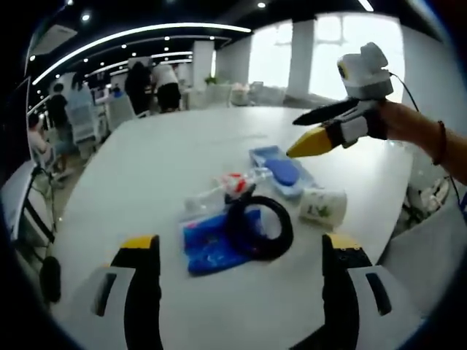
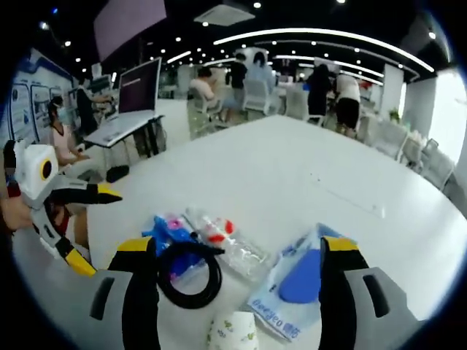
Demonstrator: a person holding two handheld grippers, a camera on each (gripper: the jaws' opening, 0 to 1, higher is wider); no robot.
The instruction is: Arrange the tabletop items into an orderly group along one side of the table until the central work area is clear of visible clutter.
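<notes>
The left tool [image 1: 241, 255] hangs spread wide over the white desk [image 1: 146, 168], pinching nothing. Just ahead of its tips lies the clutter: a black ring [image 1: 260, 227] resting partly on a blue packet [image 1: 208, 248], a clear plastic pack with red inside [image 1: 226, 188] beyond them, a paper cup [image 1: 322, 206] on its side off to the right, and a blue-and-white pouch [image 1: 281, 169] farther ahead.

The right tool [image 2: 237, 259] is also spread and empty. In its view the ring [image 2: 191, 275] sits between the jaws toward the left one, the pouch [image 2: 295, 284] beside the right jaw, and the cup [image 2: 232, 332] nearest, low between them.

Everything here looks light. The ring seems stiff enough to pinch across its band. The pouch and packet are probably thin and slick, so an edge or corner grip would suit them best. The cup would crush easily and may roll, so a gentle hold at the rim seems wise. The clear pack looks crinkly and may slip.
</notes>
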